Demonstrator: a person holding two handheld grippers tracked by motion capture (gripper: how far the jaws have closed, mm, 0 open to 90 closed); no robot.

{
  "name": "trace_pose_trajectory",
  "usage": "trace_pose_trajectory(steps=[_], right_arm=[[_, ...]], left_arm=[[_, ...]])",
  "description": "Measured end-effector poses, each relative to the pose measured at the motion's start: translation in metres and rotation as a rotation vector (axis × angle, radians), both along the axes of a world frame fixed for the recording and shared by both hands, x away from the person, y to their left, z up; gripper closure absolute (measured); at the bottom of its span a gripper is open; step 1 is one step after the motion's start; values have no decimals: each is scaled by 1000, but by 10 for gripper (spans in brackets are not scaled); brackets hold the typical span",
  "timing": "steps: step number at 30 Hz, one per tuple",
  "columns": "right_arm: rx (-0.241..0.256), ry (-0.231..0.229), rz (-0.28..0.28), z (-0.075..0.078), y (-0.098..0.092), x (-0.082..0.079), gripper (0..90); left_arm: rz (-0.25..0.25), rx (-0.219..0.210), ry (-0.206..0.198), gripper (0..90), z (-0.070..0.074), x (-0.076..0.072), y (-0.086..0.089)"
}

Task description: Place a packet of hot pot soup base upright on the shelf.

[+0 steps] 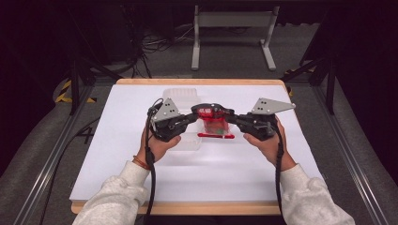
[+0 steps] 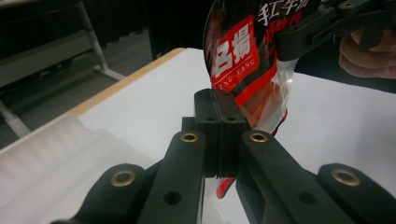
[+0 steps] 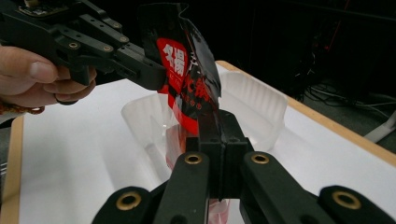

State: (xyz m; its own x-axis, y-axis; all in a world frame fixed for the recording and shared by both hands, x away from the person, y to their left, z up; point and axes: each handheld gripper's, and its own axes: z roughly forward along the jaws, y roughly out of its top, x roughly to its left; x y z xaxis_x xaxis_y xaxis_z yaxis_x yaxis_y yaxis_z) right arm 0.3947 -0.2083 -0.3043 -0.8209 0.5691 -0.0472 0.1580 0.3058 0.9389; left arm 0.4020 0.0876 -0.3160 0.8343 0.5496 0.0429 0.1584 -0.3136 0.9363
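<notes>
Both grippers meet over the middle of a white table (image 1: 117, 154), each pinching the same snack packet from opposite sides. Left gripper (image 1: 196, 114) comes in from the person's left hand (image 1: 157, 145), and its two black jaws are pressed flat together on one edge of the packet (image 1: 213, 117); in the left gripper view the jaw pads sit closed with the film caught between them. Right gripper (image 1: 231, 116), held in the right hand (image 1: 265, 143), is likewise clamped tight on the packet's other edge, its jaws closed with no gap.

Held up between the two tools, the packet (image 2: 240, 60) is a glossy red and black plastic bag with large white Chinese characters and a clear lower section. It hangs above the table, clear of the surface, and looks twisted and stretched between the two grips. In the right gripper view the packet (image 3: 187, 79) rises from the closed jaws toward the left gripper (image 3: 156, 74).

Directly below and just behind the packet stands a clear plastic tray (image 3: 254, 105) with ribbed walls, open side up. A second clear container (image 1: 190, 143) lies on the table just in front of the packet, near the left hand. A red strip (image 1: 216, 135) lies on the table right under the packet.
</notes>
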Motion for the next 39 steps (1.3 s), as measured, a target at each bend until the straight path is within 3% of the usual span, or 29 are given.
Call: trace_pose_trajectory(steps=[5,7,19,30,39], right_arm=[[10,-13,-5,7,16,14,900],[15,-20,-7,9,23,21,900],[19,-37,-35,7,58,57,900],[32,-46,-85,-3,75,97,900],[23,-36,-116,-17,83,125,900]], left_arm=[[46,3,-20,899,7,8,12],[68,-15,-22,899,9,13,17],[131,-43,-32,897,6,46,37],[168,-73,-11,889,-2,90,44],[200,-55,29,880,-13,118,44]])
